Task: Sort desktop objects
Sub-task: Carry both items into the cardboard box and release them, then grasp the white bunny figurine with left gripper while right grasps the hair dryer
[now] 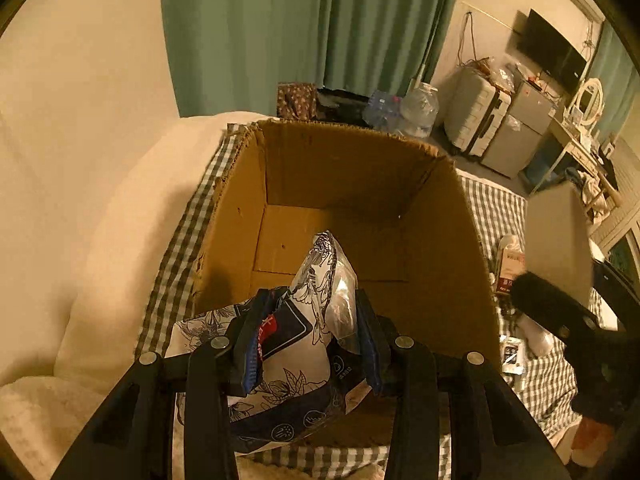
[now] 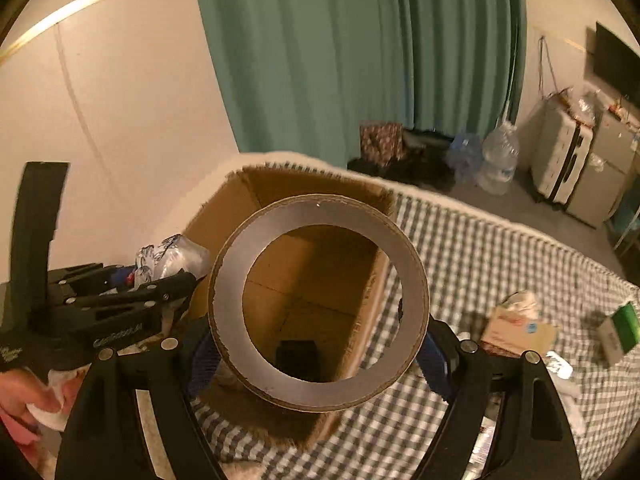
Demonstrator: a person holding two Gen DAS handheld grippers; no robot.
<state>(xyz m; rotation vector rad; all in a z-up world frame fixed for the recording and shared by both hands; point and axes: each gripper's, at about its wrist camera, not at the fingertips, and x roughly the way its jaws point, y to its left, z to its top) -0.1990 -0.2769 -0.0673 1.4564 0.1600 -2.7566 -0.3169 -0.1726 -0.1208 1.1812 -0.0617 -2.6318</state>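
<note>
**Both hands loaded over the cardboard box**

My left gripper (image 1: 304, 340) points down into the open cardboard box (image 1: 440, 216), and its fingers (image 1: 246, 344) are closed narrowly on a crinkled plastic packet (image 1: 316, 308) printed with dark line-drawn flowers and a red and navy label. The packet's top sticks up past my fingertips, over the near edge of the box; its lower part hangs back toward me, outside the box's near wall.

My right gripper (image 2: 316, 344) holds a wide roll of tape (image 2: 320, 304) by its outer sides, so these fingers (image 2: 434, 360) stand wide apart around it. The roll faces me end-on, and through its hole I see the brown floor of the box and one small dark object (image 2: 296, 354) lying there; I cannot tell what it is. From the left camera the roll shows to the right of the box, just outside its right wall.

The box stands on a bed with a green-and-white checked sheet (image 2: 500, 248). To the right of the box, on the sheet, lie a crumpled tissue pack (image 2: 516, 320) and, farther out, a small green and white carton (image 2: 618, 330), with a few small packets close by. To the left of the box lies a cream blanket (image 1: 120, 220). Behind the box hangs a green curtain (image 1: 280, 28), and a white suitcase (image 1: 476, 120) stands on the floor.
</note>
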